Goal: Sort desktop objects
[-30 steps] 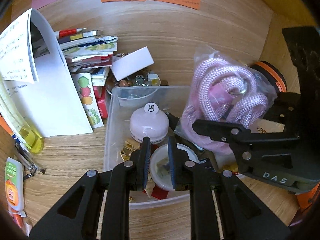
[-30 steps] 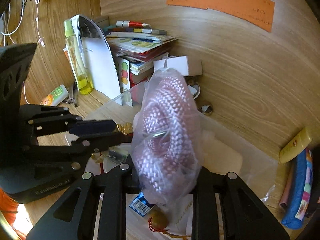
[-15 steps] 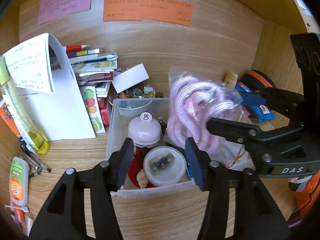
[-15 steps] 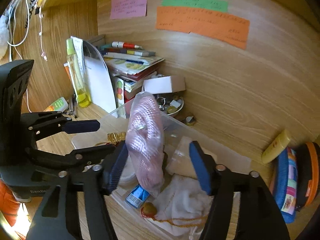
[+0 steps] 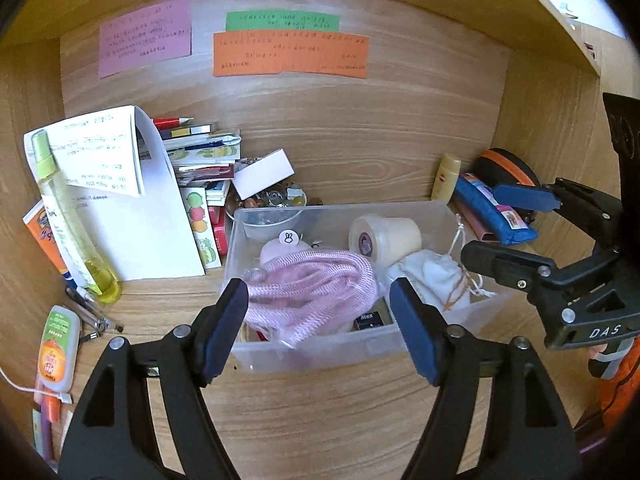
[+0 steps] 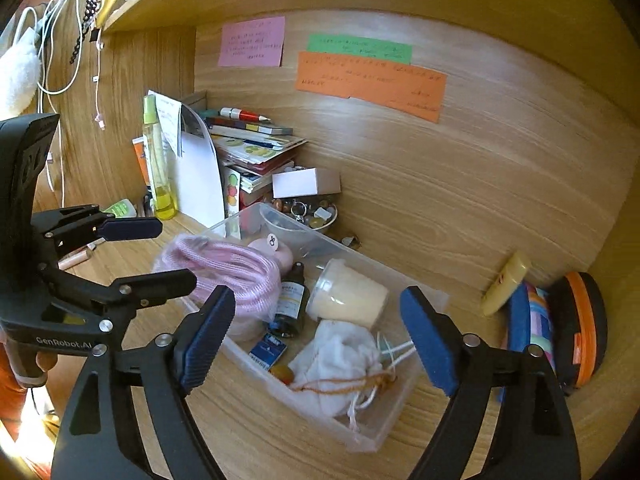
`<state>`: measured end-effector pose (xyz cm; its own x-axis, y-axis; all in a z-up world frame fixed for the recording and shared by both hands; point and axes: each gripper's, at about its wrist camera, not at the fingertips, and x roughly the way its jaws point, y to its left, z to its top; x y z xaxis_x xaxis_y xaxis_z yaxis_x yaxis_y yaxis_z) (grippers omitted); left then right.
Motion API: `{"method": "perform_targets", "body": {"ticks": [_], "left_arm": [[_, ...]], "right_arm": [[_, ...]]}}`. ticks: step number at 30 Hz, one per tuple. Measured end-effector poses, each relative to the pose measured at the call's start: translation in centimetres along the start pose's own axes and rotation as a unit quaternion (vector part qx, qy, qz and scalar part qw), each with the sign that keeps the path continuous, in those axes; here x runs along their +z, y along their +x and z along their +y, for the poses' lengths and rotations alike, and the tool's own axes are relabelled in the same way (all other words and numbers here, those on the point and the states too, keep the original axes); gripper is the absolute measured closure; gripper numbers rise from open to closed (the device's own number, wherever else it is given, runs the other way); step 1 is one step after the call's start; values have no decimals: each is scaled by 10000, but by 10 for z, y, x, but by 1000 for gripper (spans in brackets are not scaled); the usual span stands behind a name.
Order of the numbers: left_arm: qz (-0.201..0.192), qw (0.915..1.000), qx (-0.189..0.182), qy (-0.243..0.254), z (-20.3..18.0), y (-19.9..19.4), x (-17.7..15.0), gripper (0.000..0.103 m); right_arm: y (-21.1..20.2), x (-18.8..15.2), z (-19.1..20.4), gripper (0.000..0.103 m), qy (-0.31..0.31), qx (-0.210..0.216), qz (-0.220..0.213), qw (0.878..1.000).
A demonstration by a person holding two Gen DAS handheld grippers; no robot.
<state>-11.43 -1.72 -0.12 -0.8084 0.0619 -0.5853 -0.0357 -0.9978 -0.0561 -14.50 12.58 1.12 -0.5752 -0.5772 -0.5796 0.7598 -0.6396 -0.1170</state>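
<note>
Your pink rope bundle (bagged in thin clear plastic) lies in the clear bin, draped over the left end, on top of a pink round case with a rabbit sticker. Beside it in the bin sit a cream tape roll, a dark dropper bottle, a small blue box and a white drawstring pouch. Your left gripper hangs just in front of the bin with its jaws spread wide, holding nothing. Your right gripper is likewise released, jaws apart above the bin's near corner. On the desk to the left stand a yellow spray bottle and folded papers; a blue pencil case lies to the right.
</note>
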Motion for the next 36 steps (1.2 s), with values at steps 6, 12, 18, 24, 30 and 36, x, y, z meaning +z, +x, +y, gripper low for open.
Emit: {"method": "perform_targets", "body": {"ticks": [6, 12, 18, 24, 30, 36], "left_arm": [[-128, 9998, 179, -20, -7, -17, -9, 6], [-97, 9992, 379, -111, -13, -30, -22, 5], [-356, 9970, 688, -93, -21, -51, -34, 4], [-892, 9918, 916, -62, -36, -82, -48, 1], [-975, 9906, 960, -26, -45, -92, -56, 1], [-869, 9928, 819, -109, -45, -89, -60, 1]], "right_arm": [[-16, -9, -4, 20, 183, 47, -55, 9998], [-34, -21, -4, 19, 374, -173, -82, 9991], [-54, -40, 5, 0, 561, -405, -246, 9973], [-76, -64, 17, 0, 945, -669, -490, 9921], [-90, -72, 25, 0, 941, -980, -537, 9893], [-97, -71, 23, 0, 1001, -881, -666, 9888]]}}
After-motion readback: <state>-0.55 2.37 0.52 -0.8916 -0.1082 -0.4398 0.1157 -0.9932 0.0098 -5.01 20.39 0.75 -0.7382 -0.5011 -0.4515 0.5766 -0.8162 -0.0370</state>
